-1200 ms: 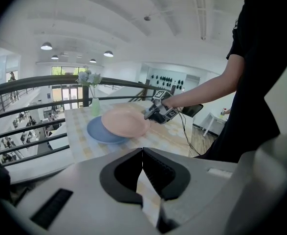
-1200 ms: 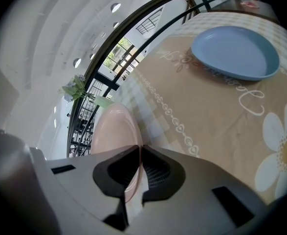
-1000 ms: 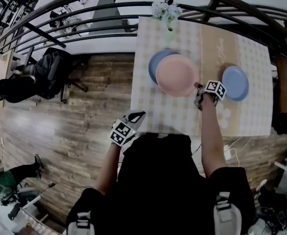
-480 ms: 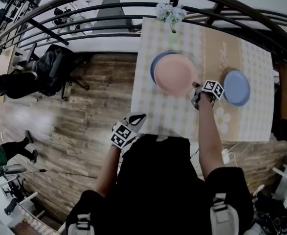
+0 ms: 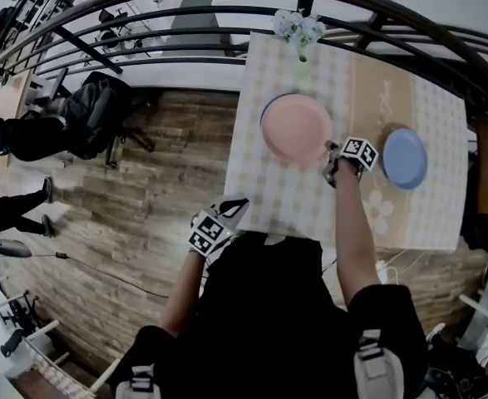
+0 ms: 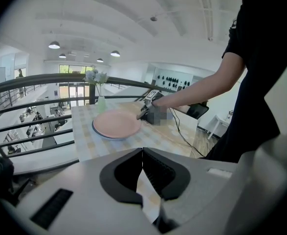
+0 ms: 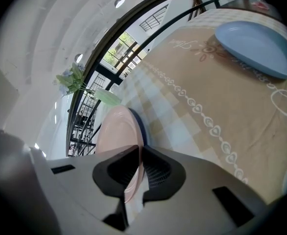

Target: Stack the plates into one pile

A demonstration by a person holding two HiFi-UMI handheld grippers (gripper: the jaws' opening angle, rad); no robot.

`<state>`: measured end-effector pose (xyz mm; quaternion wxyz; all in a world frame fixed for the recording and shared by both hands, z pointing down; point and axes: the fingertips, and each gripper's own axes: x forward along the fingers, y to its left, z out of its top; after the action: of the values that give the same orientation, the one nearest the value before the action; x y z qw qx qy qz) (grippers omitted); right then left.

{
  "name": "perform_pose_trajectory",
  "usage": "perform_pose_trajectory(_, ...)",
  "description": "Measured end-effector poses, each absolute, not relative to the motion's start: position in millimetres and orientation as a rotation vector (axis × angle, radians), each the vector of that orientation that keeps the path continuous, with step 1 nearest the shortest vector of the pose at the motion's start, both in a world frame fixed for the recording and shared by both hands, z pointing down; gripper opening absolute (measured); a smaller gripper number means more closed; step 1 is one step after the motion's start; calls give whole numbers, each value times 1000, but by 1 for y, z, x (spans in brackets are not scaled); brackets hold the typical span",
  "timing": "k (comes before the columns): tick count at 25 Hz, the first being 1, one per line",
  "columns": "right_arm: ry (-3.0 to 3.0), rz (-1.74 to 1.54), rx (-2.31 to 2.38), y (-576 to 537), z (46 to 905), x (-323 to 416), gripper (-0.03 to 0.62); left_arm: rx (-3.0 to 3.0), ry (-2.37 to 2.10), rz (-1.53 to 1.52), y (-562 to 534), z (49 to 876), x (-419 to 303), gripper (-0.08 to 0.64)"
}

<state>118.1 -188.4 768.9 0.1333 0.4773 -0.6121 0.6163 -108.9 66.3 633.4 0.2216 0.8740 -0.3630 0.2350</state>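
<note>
Your table (image 5: 310, 198) carries the pink plate (image 5: 296, 129), which lies on a dark blue plate (image 6: 101, 133) with only a thin blue rim showing, and a lighter blue plate (image 5: 405, 159) sits well apart at its 3 o'clock. Your right gripper (image 5: 330, 150) pinches the pink plate's rim at about 4 o'clock. Your left gripper (image 5: 239, 202), jaws together on nothing, hangs at 7 o'clock by the table's near corner.

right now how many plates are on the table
3: a pink plate in the middle, a dark blue plate beneath it, only its rim showing, and a light blue plate alone at the right. More could hide underneath.
</note>
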Motion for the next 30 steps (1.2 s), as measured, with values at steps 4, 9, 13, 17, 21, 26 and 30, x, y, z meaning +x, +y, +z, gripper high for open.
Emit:
perform_pose_trajectory(4, -1778, 1786, 1382, -192, 772, 117, 28, 2412, -1009, 646, 67, 635, -108, 3)
perform_pose_trajectory(9, -1765, 1785, 1389, -196, 771, 115, 34, 2414, -1006, 644, 63, 633, -108, 3)
perform_pose_trajectory(13, -1763, 1793, 1386, -195, 774, 115, 35, 2415, -1004, 651, 64, 633, -108, 3)
perform_pose_trajectory(17, -1765, 1799, 1365, -194, 781, 111, 41, 2416, -998, 655, 63, 634, -108, 3)
perform_pose_trajectory(21, -1800, 1806, 1337, -192, 783, 105, 101, 2417, -996, 658, 64, 638, -107, 3)
perform_pose_trajectory(26, -1835, 1811, 1334, -196, 778, 102, 160, 2424, -996, 653, 60, 634, -107, 3)
perform_pose_trajectory(30, -1848, 1782, 1345, -196, 777, 107, 193, 2434, -988, 652, 58, 633, -103, 3)
